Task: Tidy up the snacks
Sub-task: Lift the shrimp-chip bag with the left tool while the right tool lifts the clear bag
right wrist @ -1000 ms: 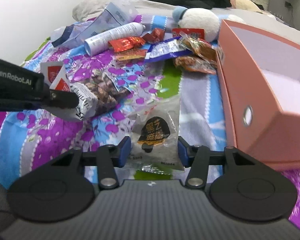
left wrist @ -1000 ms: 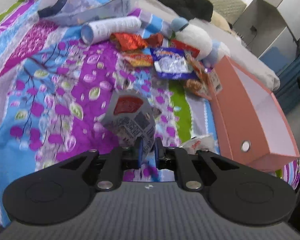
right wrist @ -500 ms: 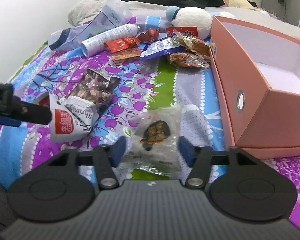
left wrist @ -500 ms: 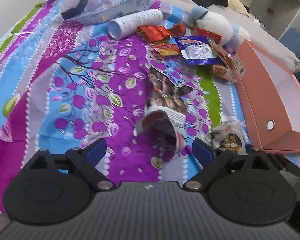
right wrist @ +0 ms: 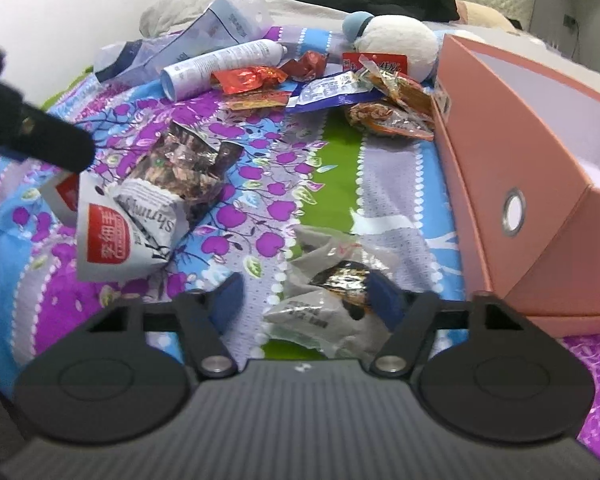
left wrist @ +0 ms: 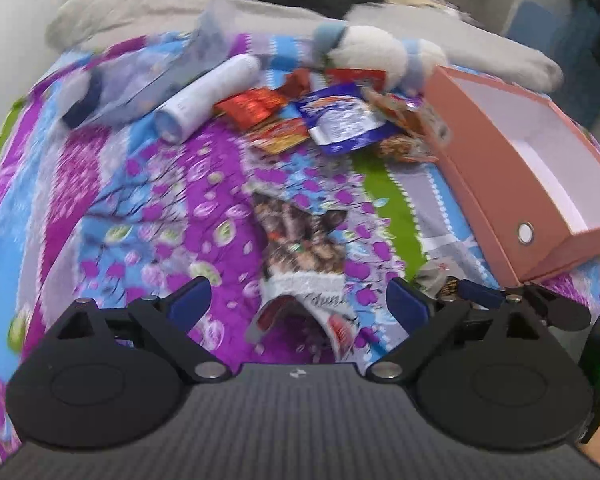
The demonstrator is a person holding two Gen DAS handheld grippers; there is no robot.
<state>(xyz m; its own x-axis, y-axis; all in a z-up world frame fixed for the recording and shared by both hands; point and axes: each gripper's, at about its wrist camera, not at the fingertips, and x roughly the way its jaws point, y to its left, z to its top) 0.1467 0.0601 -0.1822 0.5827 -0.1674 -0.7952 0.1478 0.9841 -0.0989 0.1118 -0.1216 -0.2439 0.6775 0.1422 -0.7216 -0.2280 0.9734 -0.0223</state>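
My left gripper [left wrist: 298, 296] stands wide open above a crumpled shrimp snack bag [left wrist: 300, 240], which lies loose on the patterned bedspread; the pads do not touch it. In the right wrist view the same bag [right wrist: 140, 200] lies left of centre, with a left gripper finger [right wrist: 32, 136] hanging over it. My right gripper [right wrist: 305, 288] is closing around a small clear snack packet [right wrist: 332, 292]. Its right pad is at the packet's edge and its left pad is still apart from it. An open pink box [right wrist: 520, 152] stands just to the right.
Several snack packets [left wrist: 332, 120] lie heaped at the far end of the bedspread beside a white tube [left wrist: 208, 100], a clear plastic bag [right wrist: 220, 28] and a plush toy [left wrist: 372, 48]. Dark clothes and pillows lie beyond. The pink box [left wrist: 500, 184] holds nothing that I can see.
My left gripper opened and let go of the shrimp bag, which dropped onto the bedspread, then lifted away. My right gripper's jaws widened and are narrowing again on the small packet.
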